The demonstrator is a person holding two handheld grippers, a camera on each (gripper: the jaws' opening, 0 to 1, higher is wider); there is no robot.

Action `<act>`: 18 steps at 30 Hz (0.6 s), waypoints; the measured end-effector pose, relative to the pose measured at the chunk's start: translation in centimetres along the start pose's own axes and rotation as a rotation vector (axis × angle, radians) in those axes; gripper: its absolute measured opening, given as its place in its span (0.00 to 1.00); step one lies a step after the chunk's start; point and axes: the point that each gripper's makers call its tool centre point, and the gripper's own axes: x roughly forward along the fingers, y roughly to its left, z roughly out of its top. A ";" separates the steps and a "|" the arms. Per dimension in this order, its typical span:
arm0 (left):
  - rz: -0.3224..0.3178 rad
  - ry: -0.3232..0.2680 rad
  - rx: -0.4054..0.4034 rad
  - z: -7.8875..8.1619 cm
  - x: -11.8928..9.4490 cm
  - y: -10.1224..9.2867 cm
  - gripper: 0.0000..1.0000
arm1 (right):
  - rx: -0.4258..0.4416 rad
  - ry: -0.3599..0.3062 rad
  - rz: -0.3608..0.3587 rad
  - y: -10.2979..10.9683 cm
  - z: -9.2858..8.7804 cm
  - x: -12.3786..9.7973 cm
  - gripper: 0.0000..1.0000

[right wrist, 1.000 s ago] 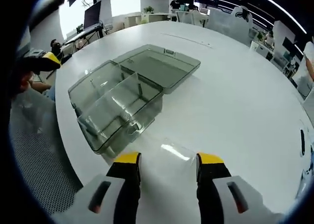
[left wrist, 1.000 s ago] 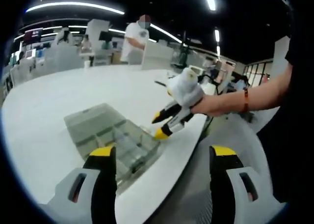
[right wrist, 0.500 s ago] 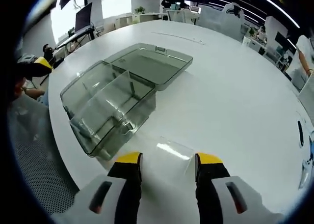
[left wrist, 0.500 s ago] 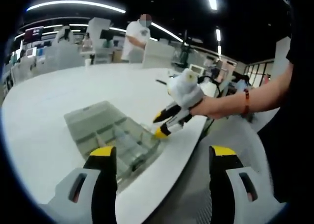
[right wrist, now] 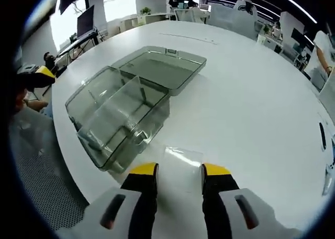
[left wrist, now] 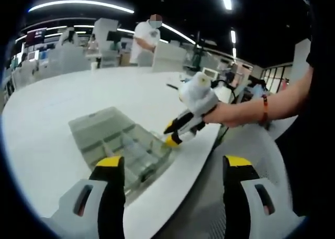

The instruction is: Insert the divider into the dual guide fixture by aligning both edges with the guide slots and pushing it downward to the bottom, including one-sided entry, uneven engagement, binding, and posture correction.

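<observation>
Divider (right wrist: 180, 163): a thin, clear, nearly colourless rectangular sheet, lying flat on the white counter (right wrist: 251, 102) near its edge, just ahead of my right gripper (right wrist: 179, 172). Only its faint outline and a pale glint along one side set it apart from the counter top. My right fingers (right wrist: 144, 172) stand apart on either side of its near end, and I cannot tell whether they touch it. Beside the divider, toward the same counter edge, sits the fixture (right wrist: 120, 116), a smoky transparent box with upright guide ribs on its inner walls; its hinged lid (right wrist: 165, 68) lies open and flat on the counter behind it. In the left gripper view, my left gripper (left wrist: 172, 165) hangs off the counter edge with its yellow-tipped fingers (left wrist: 110, 163) wide apart and nothing between them. Beyond them I see the fixture (left wrist: 125, 147) at the counter (left wrist: 63, 97) edge and my right gripper (left wrist: 175, 133) angled down at the counter just beside the box, held in a white-gloved hand (left wrist: 199, 95). A person in a white top (left wrist: 144, 40) stands far behind the counter.
</observation>
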 end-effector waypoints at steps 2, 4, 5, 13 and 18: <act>0.006 0.002 0.000 0.0 -0.1 0.1 0.76 | -0.011 -0.007 -0.006 0.0 0.0 0.0 0.29; 0.009 -0.002 -0.001 0.1 -0.1 0.2 0.76 | -0.015 -0.006 -0.009 -0.1 0.1 0.0 0.28; 0.009 -0.004 -0.001 0.1 -0.2 0.2 0.76 | -0.004 -0.016 -0.010 -0.2 0.3 -0.2 0.27; 0.007 -0.004 0.005 0.2 -0.1 0.1 0.76 | 0.005 -0.017 -0.020 -0.8 0.3 -0.7 0.27; 0.006 -0.007 0.006 0.3 0.0 0.0 0.76 | 0.038 -0.054 -0.032 -1.2 0.9 -1.4 0.27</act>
